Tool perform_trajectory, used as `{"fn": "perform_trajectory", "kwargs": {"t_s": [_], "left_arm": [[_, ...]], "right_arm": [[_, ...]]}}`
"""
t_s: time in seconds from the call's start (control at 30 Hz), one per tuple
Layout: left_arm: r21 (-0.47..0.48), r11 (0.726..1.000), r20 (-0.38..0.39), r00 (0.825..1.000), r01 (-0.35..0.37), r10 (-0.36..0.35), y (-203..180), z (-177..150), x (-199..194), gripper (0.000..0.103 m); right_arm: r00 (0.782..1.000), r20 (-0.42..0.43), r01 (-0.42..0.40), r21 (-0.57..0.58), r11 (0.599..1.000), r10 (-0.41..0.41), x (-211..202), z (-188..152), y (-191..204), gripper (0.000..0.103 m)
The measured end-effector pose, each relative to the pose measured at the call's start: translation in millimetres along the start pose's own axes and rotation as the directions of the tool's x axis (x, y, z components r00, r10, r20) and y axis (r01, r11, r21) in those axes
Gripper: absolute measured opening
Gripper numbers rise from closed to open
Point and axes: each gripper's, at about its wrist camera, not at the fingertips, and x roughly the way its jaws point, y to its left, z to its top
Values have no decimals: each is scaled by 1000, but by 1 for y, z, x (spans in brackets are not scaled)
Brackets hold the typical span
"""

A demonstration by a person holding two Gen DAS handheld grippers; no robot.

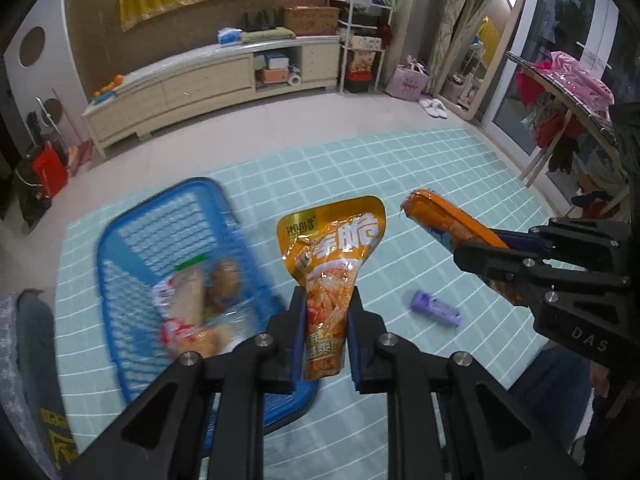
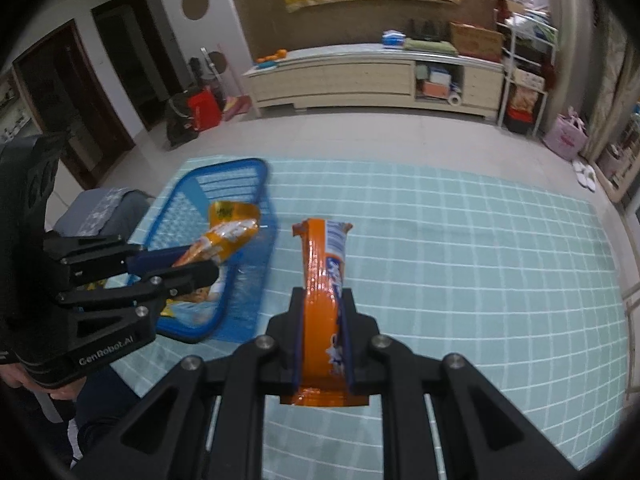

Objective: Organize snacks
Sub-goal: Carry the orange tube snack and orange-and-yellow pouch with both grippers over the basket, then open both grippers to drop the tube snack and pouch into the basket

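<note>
Two glossy packets (image 1: 332, 280) (image 2: 322, 300), orange, yellow-gold

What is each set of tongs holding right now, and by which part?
Left tongs: the yellow snack pouch, pinched across its lower half. Right tongs: the orange wrapped snack roll, clamped around its lower half, top end free.

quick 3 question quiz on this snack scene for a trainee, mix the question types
1. True or false: both tongs are shut on a snack.
2. Which snack lies loose on the mat? A) purple pack B) green tin C) red bottle
3. Fill in: the left tongs hold the yellow pouch, the right tongs hold the ____ packet.

Key: 1 true. 2 A, the purple pack on the mat, outside the blue basket. 3 orange.
</note>
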Motion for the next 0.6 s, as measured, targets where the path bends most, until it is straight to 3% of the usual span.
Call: {"fn": "perform_trajectory", "kwargs": {"t_s": [0.3,0.6], "left_arm": [[-71,996,23,998,-51,53,69,-28,-34,17],[-111,990,7,996,-90,91,114,-51,-29,19]], "right_arm": [[999,-6,-44,-97,994,43,14,8,70,20],[997,-59,-65,-161,985,56,52,14,114,20]]}}
